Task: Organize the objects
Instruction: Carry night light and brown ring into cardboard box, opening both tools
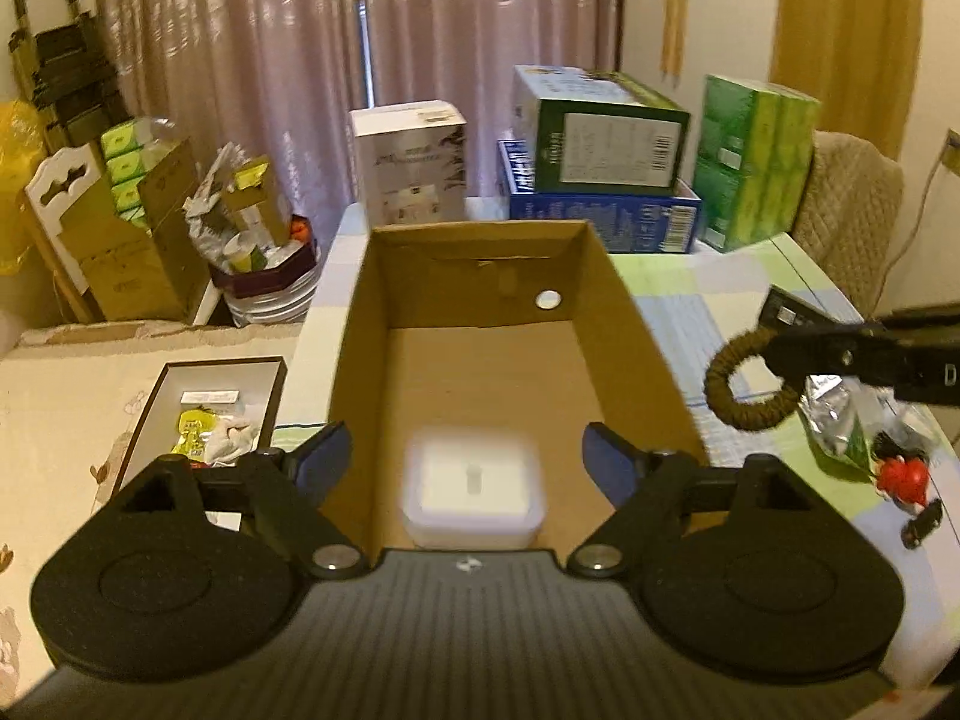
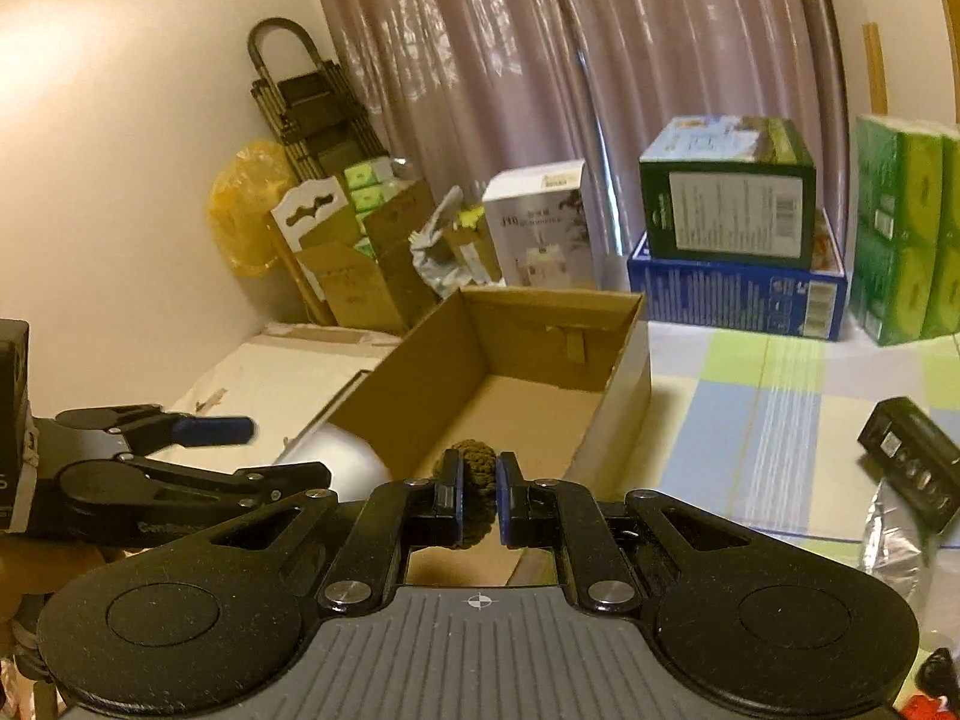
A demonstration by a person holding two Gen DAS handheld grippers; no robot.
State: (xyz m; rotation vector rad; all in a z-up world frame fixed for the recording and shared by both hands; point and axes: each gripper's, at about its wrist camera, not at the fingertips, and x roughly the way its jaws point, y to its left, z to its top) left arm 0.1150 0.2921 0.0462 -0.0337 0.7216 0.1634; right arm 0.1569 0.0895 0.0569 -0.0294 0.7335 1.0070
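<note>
Cardboard box (image 1: 480, 324) runs lengthwise straight out ahead of the left gripper (image 1: 465, 456), fingers spread wide over a white container (image 1: 474, 492) inside, while off to its right the right gripper (image 2: 478, 498) pinches a brown braided ring (image 1: 747, 381) hanging upright.

Dim warm light, curtain-filtered glow, fisheye bending — soft blur
</note>
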